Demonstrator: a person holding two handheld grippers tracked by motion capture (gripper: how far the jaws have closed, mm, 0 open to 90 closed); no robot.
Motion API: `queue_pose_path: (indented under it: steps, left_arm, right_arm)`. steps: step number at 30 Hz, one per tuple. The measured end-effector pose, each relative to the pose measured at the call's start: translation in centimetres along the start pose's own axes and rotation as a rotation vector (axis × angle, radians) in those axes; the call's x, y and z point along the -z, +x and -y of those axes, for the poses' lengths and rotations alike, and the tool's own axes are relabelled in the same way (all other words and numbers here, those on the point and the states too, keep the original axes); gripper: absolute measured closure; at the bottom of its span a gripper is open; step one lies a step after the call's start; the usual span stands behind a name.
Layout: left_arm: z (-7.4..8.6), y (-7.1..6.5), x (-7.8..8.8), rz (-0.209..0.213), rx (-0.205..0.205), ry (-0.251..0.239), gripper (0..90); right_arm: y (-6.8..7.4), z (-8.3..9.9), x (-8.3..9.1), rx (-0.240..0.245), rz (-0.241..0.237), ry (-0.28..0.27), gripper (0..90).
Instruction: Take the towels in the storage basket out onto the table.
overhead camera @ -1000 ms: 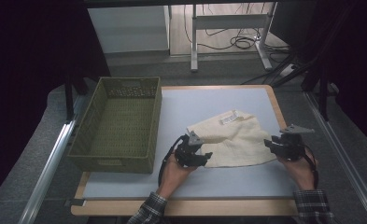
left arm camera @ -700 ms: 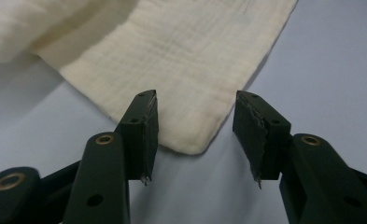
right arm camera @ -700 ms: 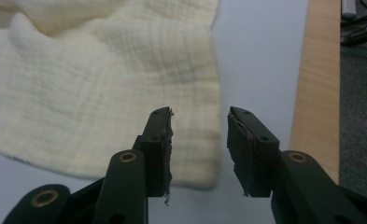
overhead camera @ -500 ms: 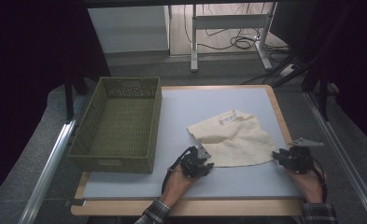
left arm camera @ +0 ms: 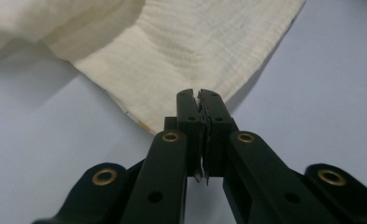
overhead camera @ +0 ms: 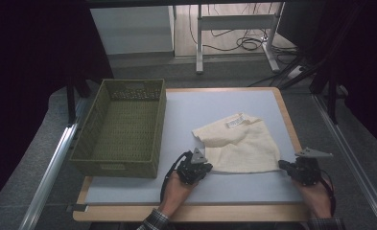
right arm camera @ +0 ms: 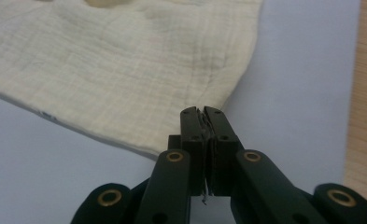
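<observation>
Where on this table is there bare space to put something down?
Bare blue mat lies behind the cream cloth, right of the green basket, and along the near edge between the left claw and right claw. The cloth's near corners are crowded.

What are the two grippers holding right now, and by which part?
Both hold the cream cloth. The left gripper is shut on its near left corner, the right gripper on its near right corner, with the cloth lying on the table.

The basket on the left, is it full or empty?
Empty. The high view looks straight into the green basket and shows bare woven floor; the cloth lies outside it on the table.
</observation>
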State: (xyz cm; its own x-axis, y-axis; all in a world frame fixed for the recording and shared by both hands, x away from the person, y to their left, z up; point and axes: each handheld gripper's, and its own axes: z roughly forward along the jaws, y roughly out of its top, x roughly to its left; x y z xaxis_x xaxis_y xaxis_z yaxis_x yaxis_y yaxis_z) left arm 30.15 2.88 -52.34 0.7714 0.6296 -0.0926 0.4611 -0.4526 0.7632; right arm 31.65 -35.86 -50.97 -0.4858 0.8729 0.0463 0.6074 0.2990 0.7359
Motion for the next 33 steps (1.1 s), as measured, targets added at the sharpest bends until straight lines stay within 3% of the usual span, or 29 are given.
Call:
queue_pose_path:
  steps: [6, 13, 23, 29, 33]
  left_arm:
    - [1.9, -0.5, 2.3, 0.001, 0.004, 0.006, 87.6]
    - [4.0, -1.5, 4.0, 0.022, 0.029, -0.002, 87.2]
    - [5.2, -3.8, 4.0, 0.086, 0.017, 0.018, 84.8]
    - [3.8, -2.9, 4.9, 0.005, 0.018, -0.033, 52.3]
    - [2.7, -1.6, 4.5, -0.044, 0.034, -0.033, 41.0]
  right_arm:
    - [2.5, 0.9, 0.9, 0.046, -0.047, -0.009, 87.3]
    - [4.6, 2.5, 1.9, 0.057, -0.092, -0.029, 87.1]
    - [4.6, 5.0, 4.0, 0.042, -0.079, -0.017, 86.7]
    - [4.2, 4.4, 4.8, 0.041, -0.067, -0.037, 69.6]
    - [3.8, 2.4, 4.3, 0.054, -0.068, -0.062, 63.8]
